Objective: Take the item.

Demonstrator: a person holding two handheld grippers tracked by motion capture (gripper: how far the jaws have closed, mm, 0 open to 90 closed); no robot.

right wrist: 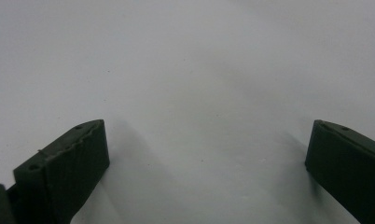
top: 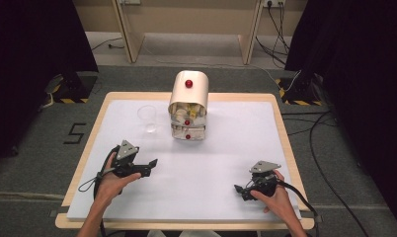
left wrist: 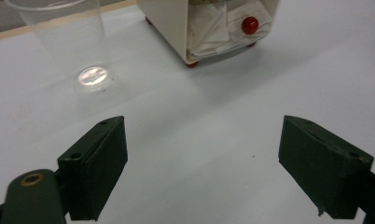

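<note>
White table (top: 226, 163), floor mark "5" (top: 75, 133), clear cup (top: 148, 117), cream dispenser (top: 188, 104), both claws spread apart, empty.

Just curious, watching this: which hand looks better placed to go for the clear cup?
Probably the left. The left tool, jaws open, sits on the same side as the clear cup and faces it; the right tool, also open, lies farther off, facing bare table.

We see a clear plastic cup (top: 148, 118) standing upright and empty at the table's far centre-left, just left of a cream, red-knobbed drawer box (top: 188, 106) stuffed with white packets.
</note>
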